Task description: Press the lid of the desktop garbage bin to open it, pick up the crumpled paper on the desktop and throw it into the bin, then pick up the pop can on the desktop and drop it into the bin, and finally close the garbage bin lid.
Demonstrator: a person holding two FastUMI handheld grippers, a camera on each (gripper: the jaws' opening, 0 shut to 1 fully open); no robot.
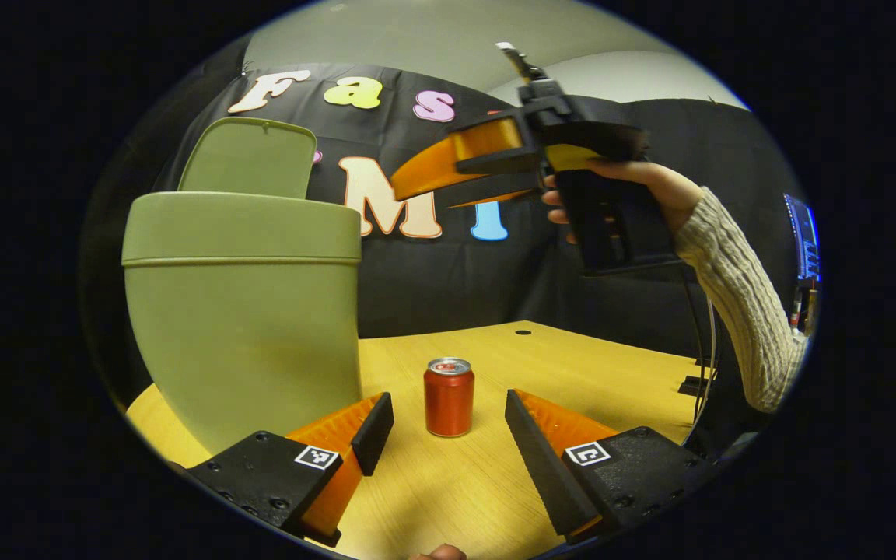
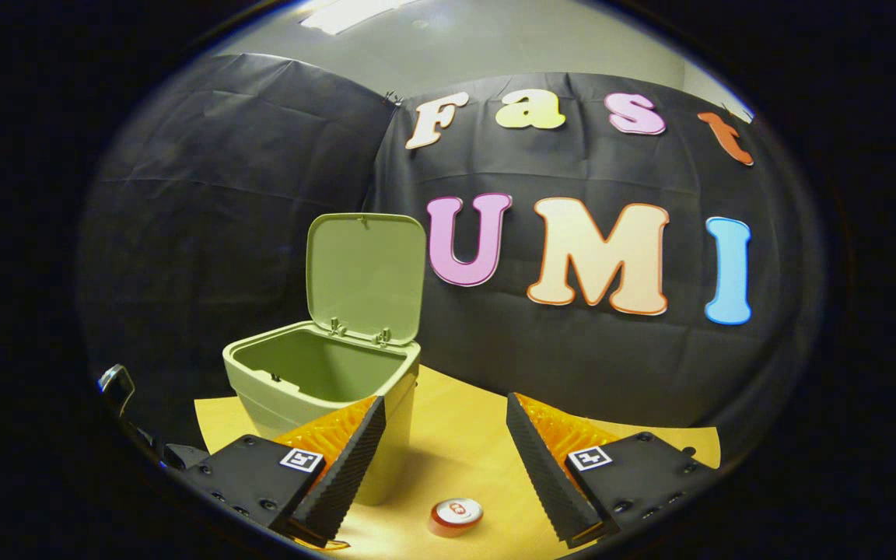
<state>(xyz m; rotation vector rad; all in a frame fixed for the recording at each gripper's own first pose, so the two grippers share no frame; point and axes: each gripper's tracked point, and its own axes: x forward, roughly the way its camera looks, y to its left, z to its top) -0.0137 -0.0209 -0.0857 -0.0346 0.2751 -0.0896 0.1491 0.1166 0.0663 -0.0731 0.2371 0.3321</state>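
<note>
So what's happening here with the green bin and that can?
A person is holding a two-finger gripper in each hand and tidying a wooden desk. The green bin has its lid standing open. The red pop can stands upright on the desk beside the bin, untouched. The left gripper is low and open, lined up with the can between its fingers but not touching it. The right gripper is open and empty, held up high above the desk.

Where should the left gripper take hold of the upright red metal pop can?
Grip the red metal pop can around its mid-body, coming in level from the front. It stands upright on the wooden table, apart from the green plastic bin, centred between the open left gripper fingers.
</note>
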